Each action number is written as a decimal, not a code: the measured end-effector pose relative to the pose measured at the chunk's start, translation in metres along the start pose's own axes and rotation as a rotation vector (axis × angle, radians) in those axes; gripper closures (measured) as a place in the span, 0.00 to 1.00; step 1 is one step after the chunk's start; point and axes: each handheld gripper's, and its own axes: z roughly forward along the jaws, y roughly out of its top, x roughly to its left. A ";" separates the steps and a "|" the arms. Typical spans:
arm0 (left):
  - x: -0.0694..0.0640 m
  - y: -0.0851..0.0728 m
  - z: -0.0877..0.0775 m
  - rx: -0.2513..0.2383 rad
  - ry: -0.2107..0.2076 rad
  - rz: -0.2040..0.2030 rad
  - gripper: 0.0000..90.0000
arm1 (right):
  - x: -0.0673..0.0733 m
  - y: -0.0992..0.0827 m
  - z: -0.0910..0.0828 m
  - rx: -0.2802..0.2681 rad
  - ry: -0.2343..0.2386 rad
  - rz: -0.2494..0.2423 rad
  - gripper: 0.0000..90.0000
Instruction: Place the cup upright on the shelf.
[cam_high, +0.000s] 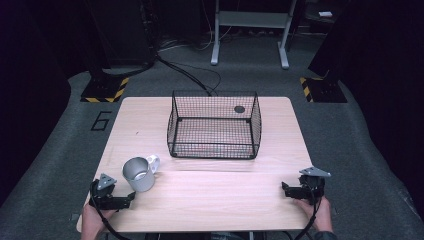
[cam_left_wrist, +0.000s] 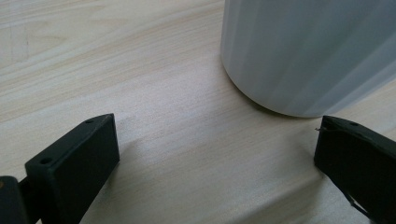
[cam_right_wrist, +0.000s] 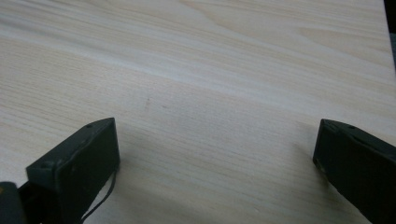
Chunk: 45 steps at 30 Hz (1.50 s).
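Observation:
A white mug (cam_high: 140, 173) with its handle turned toward the far right stands upright on the wooden table (cam_high: 210, 200), near the front left. My left gripper (cam_high: 131, 198) rests just in front of it, open, jaws pointing right. In the left gripper view the mug's ribbed white wall (cam_left_wrist: 303, 51) rises just beyond the spread jaws, apart from them. A black wire basket (cam_high: 215, 125) stands empty at the middle back of the table. My right gripper (cam_high: 285, 189) lies at the front right, open, jaws pointing left over bare wood (cam_right_wrist: 210, 93).
A small dark round mark (cam_high: 239, 109) shows on the tabletop behind the basket. Beyond the table lie grey floor, cables, a white frame (cam_high: 250, 30) and two stands with yellow-black striped bases (cam_high: 105, 90). The table's edge runs close behind both hands.

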 end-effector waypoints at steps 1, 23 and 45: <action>0.000 0.000 0.000 0.002 0.001 -0.004 0.00 | 0.001 0.000 0.000 0.002 0.001 -0.006 0.00; -0.002 -0.002 -0.004 -0.017 -0.042 -0.013 0.00 | 0.002 0.002 0.001 0.004 0.002 -0.018 0.00; -0.012 0.033 -0.031 -0.157 -0.164 0.089 0.00 | 0.001 0.002 0.002 0.003 0.006 -0.015 0.00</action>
